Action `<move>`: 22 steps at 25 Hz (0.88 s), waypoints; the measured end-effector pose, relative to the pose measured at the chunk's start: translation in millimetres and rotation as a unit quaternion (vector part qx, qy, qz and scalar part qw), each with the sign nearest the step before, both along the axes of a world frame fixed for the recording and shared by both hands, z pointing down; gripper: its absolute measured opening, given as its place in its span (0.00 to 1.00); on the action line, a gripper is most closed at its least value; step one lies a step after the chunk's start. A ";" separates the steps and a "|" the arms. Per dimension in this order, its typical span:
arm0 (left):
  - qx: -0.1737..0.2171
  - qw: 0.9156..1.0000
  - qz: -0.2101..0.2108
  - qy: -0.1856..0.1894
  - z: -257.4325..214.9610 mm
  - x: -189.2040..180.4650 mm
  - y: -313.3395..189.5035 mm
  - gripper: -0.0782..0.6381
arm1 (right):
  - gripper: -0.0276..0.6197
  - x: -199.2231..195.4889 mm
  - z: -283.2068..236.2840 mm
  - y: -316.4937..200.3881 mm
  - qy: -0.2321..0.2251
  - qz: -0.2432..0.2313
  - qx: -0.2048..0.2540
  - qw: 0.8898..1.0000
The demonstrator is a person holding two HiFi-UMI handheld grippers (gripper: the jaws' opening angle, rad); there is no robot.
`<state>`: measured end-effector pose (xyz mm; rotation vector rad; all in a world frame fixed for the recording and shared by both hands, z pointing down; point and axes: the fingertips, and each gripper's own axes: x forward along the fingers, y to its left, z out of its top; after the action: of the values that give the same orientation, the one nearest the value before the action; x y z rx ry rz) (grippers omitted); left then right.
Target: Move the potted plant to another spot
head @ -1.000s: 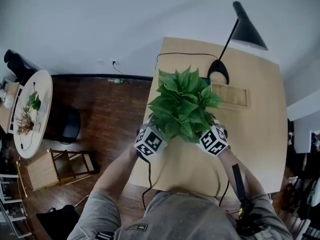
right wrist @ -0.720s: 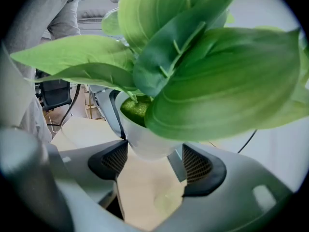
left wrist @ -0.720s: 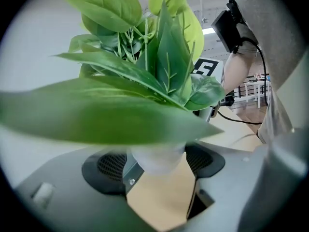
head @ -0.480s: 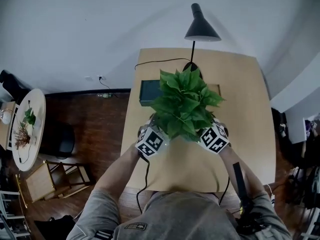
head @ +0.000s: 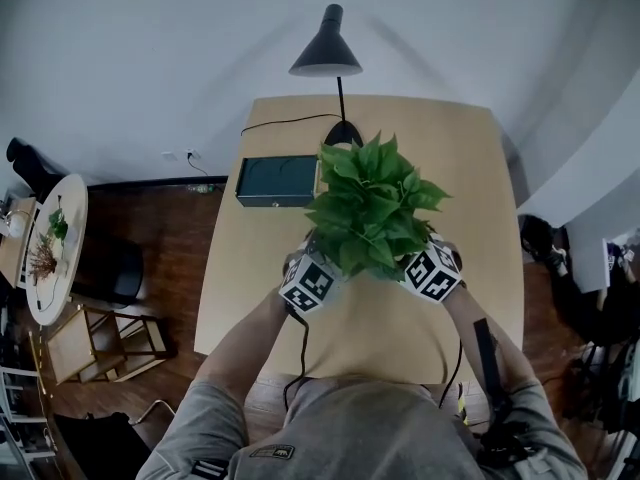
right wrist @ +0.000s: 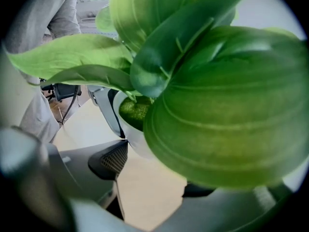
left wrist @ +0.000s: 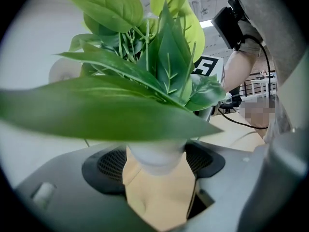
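Potted plant (head: 370,206) held over the middle of the bench (head: 250,288), in front of the person's chest. Both forearms are stretched forward and angled inward, so that the left tongs (head: 312,278) and the right tongs (head: 428,270) meet the plant from opposite sides, marker cubes turned upward. In the left gripper view the white pot (left wrist: 155,154) is seen clasped between both jaw pads. In the right gripper view it is pressed against the near pad, the other being largely covered by a leaf. A black lamp (head: 325,53) and a dark box (head: 277,180) are seen at the bench's far edge.
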<state>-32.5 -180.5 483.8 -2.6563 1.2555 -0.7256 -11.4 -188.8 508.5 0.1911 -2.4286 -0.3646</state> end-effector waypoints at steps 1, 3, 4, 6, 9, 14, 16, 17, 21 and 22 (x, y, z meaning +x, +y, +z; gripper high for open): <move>-0.001 1.000 0.000 0.001 1.6 8.7 -3.1 0.64 | 0.60 8.9 1.7 -3.2 0.003 0.000 0.000 1.000; -0.005 1.000 0.002 0.002 5.4 25.1 -8.8 0.64 | 0.60 25.6 5.3 -8.5 0.008 0.003 -0.002 1.000; -0.007 1.000 0.005 0.003 7.8 33.2 -11.2 0.64 | 0.60 33.6 7.3 -10.5 0.009 0.006 -0.004 1.000; -0.012 1.000 0.014 0.004 12.9 48.1 -15.1 0.64 | 0.60 48.6 13.0 -13.8 0.013 0.014 -0.009 1.000; -0.019 1.000 0.024 0.004 21.5 65.3 -22.5 0.64 | 0.59 67.5 24.7 -21.1 0.022 0.025 -0.016 0.999; -0.043 0.998 0.036 0.013 45.5 80.6 -39.5 0.64 | 0.59 83.9 47.7 -37.7 0.041 0.043 -0.029 0.998; -0.053 0.998 0.042 0.017 57.4 84.0 -46.1 0.64 | 0.59 88.2 60.9 -43.2 0.048 0.048 -0.038 0.997; -0.057 0.997 0.044 0.018 63.2 85.5 -48.9 0.64 | 0.59 89.9 66.6 -45.7 0.051 0.050 -0.041 0.997; -0.073 0.996 0.050 0.022 83.1 90.8 -60.4 0.64 | 0.59 95.5 85.6 -56.6 0.062 0.058 -0.055 0.995; -0.076 0.995 0.052 0.023 87.9 92.2 -64.0 0.64 | 0.59 96.9 90.4 -60.0 0.064 0.060 -0.059 0.994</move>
<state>59.8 -244.6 571.6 -2.8505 1.1033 -0.7795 85.4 -248.8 598.9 0.2522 -2.2914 -0.1748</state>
